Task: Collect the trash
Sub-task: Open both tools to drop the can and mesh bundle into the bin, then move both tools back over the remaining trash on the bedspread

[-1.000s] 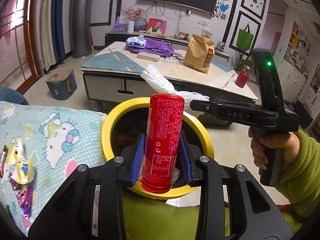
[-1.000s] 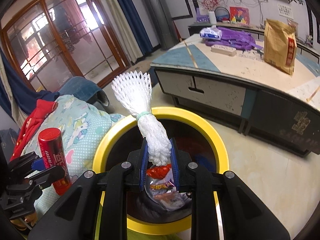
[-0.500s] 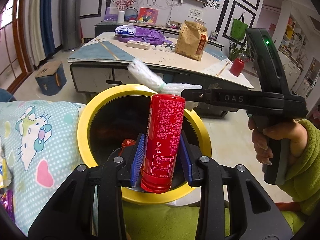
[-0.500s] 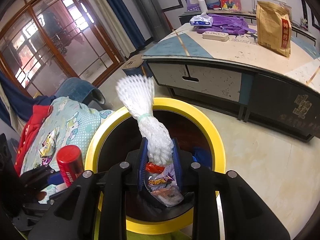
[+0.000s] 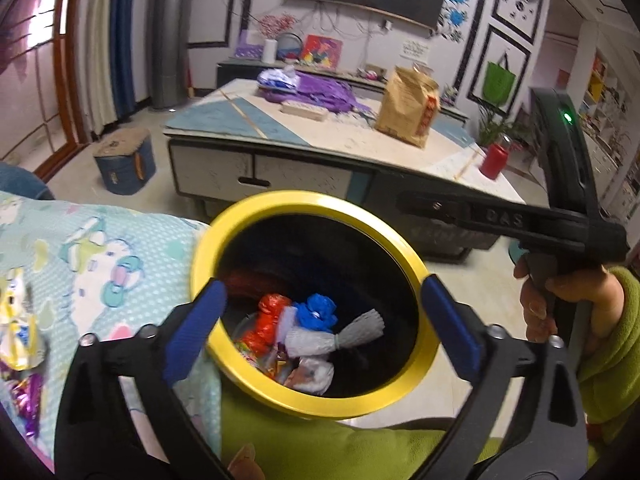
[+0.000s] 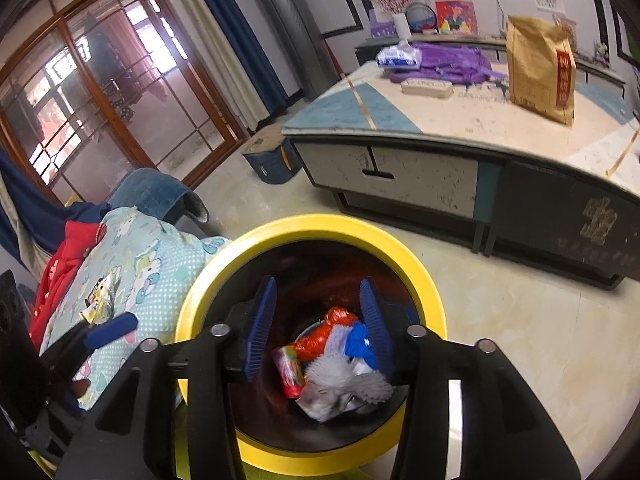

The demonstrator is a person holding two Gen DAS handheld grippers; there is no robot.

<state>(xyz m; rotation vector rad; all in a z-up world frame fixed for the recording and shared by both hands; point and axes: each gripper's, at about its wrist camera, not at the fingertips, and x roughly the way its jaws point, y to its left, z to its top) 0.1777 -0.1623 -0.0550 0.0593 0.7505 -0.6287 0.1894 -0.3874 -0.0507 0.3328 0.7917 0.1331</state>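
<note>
A black bin with a yellow rim (image 5: pixel 256 216) (image 6: pixel 432 280) stands on the floor below both grippers. Inside lie a white foam net (image 5: pixel 340 336) (image 6: pixel 352 380), a red can (image 6: pixel 288 368), red and blue wrappers (image 5: pixel 268 316) and other scraps. My left gripper (image 5: pixel 320 320) is open and empty above the bin mouth. My right gripper (image 6: pixel 320 320) is open and empty over the bin; its body shows at the right of the left wrist view (image 5: pixel 520 220). Loose wrappers (image 5: pixel 16 332) (image 6: pixel 100 296) lie on the patterned blanket to the left.
A teal cartoon blanket (image 5: pixel 100 248) (image 6: pixel 152 256) borders the bin on the left. A low table (image 5: pixel 280 140) (image 6: pixel 440 136) stands behind with a brown bag (image 5: pixel 408 108), purple cloth and a red bottle (image 5: pixel 494 158). A blue stool (image 5: pixel 124 164) sits on the floor.
Both grippers opened. The red can dropped from the left gripper and the white foam net from the right gripper; both now lie in the bin.
</note>
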